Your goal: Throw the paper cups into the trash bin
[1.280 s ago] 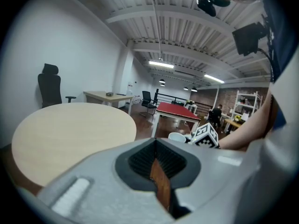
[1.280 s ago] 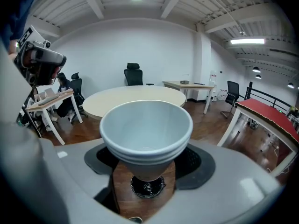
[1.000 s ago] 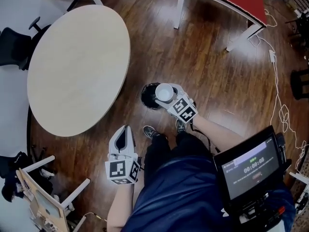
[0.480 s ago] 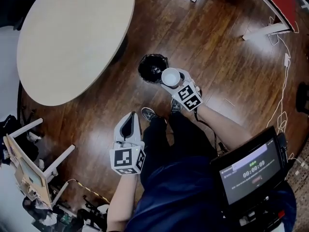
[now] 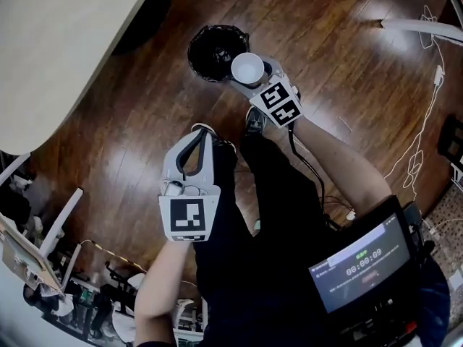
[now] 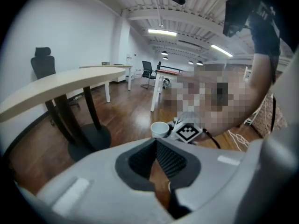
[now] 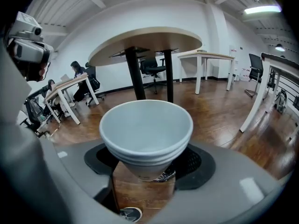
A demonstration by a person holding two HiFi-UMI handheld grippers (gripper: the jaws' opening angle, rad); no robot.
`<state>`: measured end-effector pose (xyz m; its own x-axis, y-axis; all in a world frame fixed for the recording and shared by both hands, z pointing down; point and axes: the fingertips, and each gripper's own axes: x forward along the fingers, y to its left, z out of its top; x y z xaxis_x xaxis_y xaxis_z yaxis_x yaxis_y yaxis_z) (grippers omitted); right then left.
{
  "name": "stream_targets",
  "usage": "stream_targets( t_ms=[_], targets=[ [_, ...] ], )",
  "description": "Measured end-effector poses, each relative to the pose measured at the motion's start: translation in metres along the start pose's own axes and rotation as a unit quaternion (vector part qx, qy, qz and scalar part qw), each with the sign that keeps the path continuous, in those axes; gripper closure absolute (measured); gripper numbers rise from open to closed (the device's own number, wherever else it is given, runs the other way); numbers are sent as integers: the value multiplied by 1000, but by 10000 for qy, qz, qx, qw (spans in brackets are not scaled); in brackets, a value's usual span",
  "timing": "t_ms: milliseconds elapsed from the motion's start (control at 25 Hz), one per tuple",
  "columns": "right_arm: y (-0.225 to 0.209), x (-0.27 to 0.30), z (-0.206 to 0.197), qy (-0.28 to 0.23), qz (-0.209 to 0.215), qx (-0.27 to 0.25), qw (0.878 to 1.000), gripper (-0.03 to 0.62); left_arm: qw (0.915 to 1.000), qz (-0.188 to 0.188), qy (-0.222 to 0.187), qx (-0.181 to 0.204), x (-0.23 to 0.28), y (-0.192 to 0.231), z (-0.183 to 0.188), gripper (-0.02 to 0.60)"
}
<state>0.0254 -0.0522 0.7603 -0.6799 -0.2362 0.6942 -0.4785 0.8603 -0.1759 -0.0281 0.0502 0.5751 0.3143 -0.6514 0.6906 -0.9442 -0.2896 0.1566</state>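
- Dark plank flooring [image 5: 340, 42] runs glossy under everything, with the round pale table [image 5: 58, 42] at the upper left of the head view and a white cable [image 5: 423, 114] trailing down the right side.
- Your right gripper [image 5: 253, 78] is pinching a nested stack of paper cups [image 5: 247, 68]. The right gripper view shows its pads pressed on both sides of the taper, low down. The stack's mouth faces up and its long axis is upright.
- The black trash bin [image 5: 210, 49] stands on the floor just beyond the stack and to its left, as the head view shows it. The top rim of the stack seems to overlap the bin's near right edge rather than sit over the middle of the opening. How high the stack hangs above the bin cannot be told from that view.
- So the coming move likely calls for a little more travel forward and left before you let go. Otherwise the stack may clip the rim and land on the floor.
- Your left gripper [image 5: 202, 133] has its jaws pressed together on nothing. It hangs beside your leg, well apart from the bin, so your right hand is plainly the nearer.
- Expect the light cups to separate or tumble as they fall.
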Motion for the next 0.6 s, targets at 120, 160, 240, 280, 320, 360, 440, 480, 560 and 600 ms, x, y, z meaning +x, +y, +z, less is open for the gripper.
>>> stream_targets(
  t_ms=[120, 160, 240, 280, 320, 360, 440, 480, 560, 600],
  targets=[
    [-6, 31, -21, 78, 29, -198, 9998, 261, 9998, -53, -186, -28, 20, 2, -10, 577],
    [-7, 41, -28, 107, 38, -263, 9996, 261, 9997, -63, -236, -69, 24, 2, -14, 577],
    [-12, 57, -44, 171, 36, -354, 9992, 261, 9994, -87, -313, -139, 30, 4, -24, 577],
    [-15, 65, -51, 204, 23, -380, 9991, 260, 9992, -92, -352, -178, 32, 5, -28, 577],
    [-20, 74, -58, 231, 6, -400, 9989, 260, 9989, -79, -395, -233, 34, 8, -32, 577],
    [-24, 83, -65, 256, -17, -415, 9988, 261, 9986, -43, -433, -317, 36, 12, -37, 577],
    [-33, 101, -79, 315, -78, -427, 9986, 260, 9977, 76, -439, -515, 38, 23, -47, 578],
    [-37, 109, -85, 348, -108, -429, 9984, 260, 9973, 142, -421, -589, 38, 29, -52, 577],
    [-43, 124, -93, 388, -141, -477, 9980, 261, 9965, 264, -415, -683, 41, 39, -59, 577],
    [-45, 131, -94, 393, -146, -527, 9977, 260, 9960, 317, -440, -714, 42, 44, -60, 577]
  ],
)
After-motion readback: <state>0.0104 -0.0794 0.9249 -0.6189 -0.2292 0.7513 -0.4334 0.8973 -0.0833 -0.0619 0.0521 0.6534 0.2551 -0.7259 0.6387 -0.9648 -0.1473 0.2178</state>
